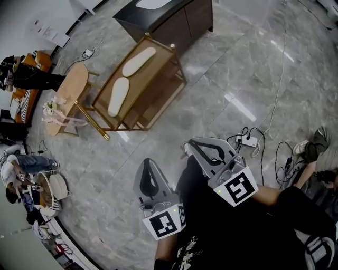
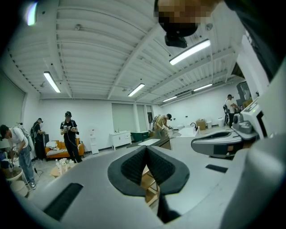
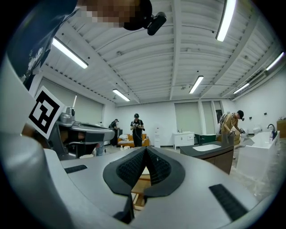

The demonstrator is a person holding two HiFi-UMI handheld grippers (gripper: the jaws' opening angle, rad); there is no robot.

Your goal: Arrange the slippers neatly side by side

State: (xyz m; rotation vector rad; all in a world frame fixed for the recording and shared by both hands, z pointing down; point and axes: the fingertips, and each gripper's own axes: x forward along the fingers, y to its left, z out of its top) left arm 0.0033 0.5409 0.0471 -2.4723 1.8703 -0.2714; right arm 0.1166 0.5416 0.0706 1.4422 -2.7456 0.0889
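Note:
Two white slippers lie on top of a low wooden rack in the head view. The far slipper and the near slipper lie roughly end to end, at slightly different angles. My left gripper and right gripper hover over the marble floor, well short of the rack, and both point toward it. Both are shut with nothing between the pads. In the left gripper view the closed jaws hide most of the rack. The right gripper view shows the same: closed jaws with the rack peeking out below.
A dark cabinet with a white basin stands behind the rack. A round wooden table with flowers sits to its left. A power strip with cables lies on the floor at right. People stand by an orange sofa.

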